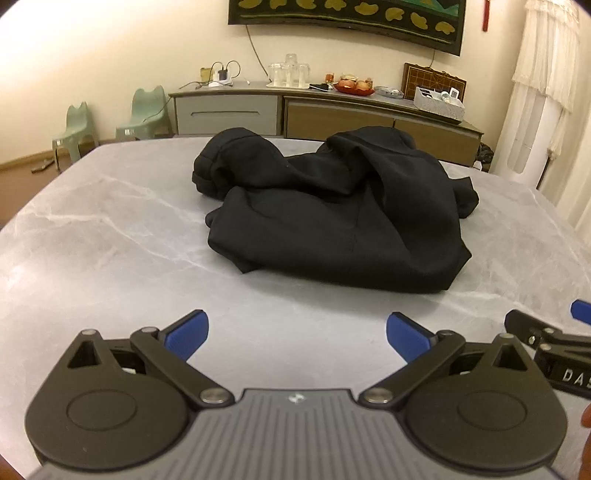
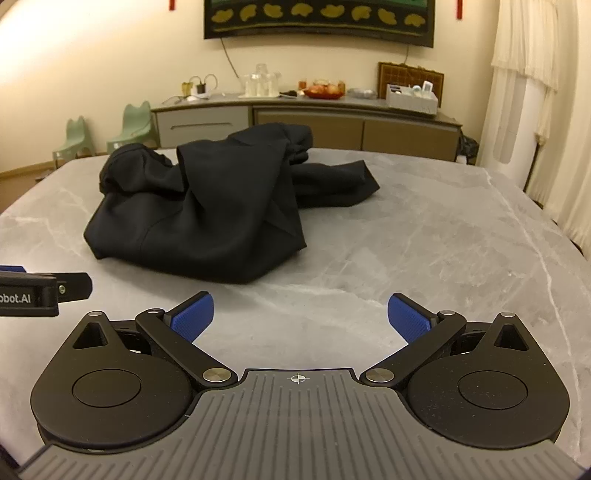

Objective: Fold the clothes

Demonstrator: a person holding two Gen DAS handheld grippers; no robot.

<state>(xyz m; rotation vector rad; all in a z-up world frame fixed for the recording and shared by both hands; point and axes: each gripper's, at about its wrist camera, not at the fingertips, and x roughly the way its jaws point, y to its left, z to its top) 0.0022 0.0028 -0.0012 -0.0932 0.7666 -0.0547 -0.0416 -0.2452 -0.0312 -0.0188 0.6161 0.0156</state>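
A black garment lies crumpled in a heap on the grey marble table, past the middle. In the right wrist view the same black garment sits left of centre on the table. My left gripper hovers over the near table edge, open, its blue pads wide apart with nothing between them, well short of the cloth. My right gripper is also open and empty, to the right of the left one. Part of the right gripper shows at the left view's right edge, and part of the left gripper at the right view's left edge.
Behind the table stands a long sideboard with cups, fruit and a box on top. Two green child chairs stand on the floor at back left. A white curtain hangs at the right. A dark picture hangs on the wall.
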